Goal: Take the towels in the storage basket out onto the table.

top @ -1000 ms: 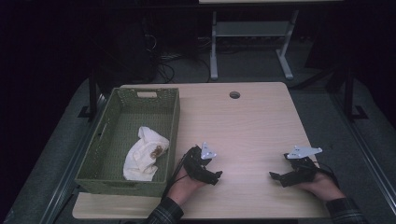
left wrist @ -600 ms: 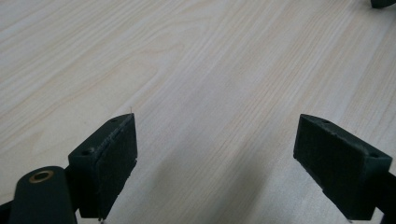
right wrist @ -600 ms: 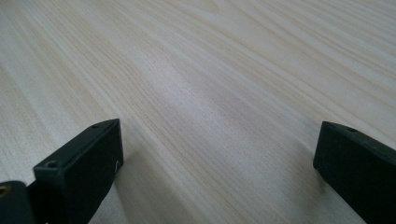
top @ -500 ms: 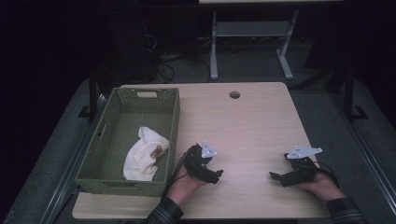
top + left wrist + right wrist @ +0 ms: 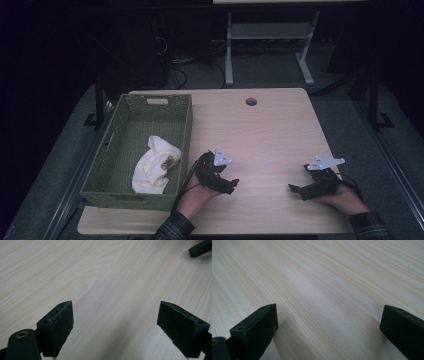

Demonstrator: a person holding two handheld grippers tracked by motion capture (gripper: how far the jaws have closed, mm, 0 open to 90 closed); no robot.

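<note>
Both grippers rest low on the light wooden table [image 5: 260,135] near its front edge. My left gripper [image 5: 231,185] sits just right of the green basket [image 5: 95,175], pointing right, open with bare wood between its jaws [image 5: 115,322]. My right gripper [image 5: 295,191] lies near the front right, pointing left, also open over bare wood [image 5: 327,327]. A crumpled white cloth [image 5: 152,165] with a brownish stain lies inside the basket. A tip of the right gripper's jaw [image 5: 200,248] shows at the top right of the left gripper view.
The woven basket occupies the table's left side. A round cable hole [image 5: 251,101] sits near the far edge. A grey stand [image 5: 270,45] rises behind the table in a dark room with cables on the floor.
</note>
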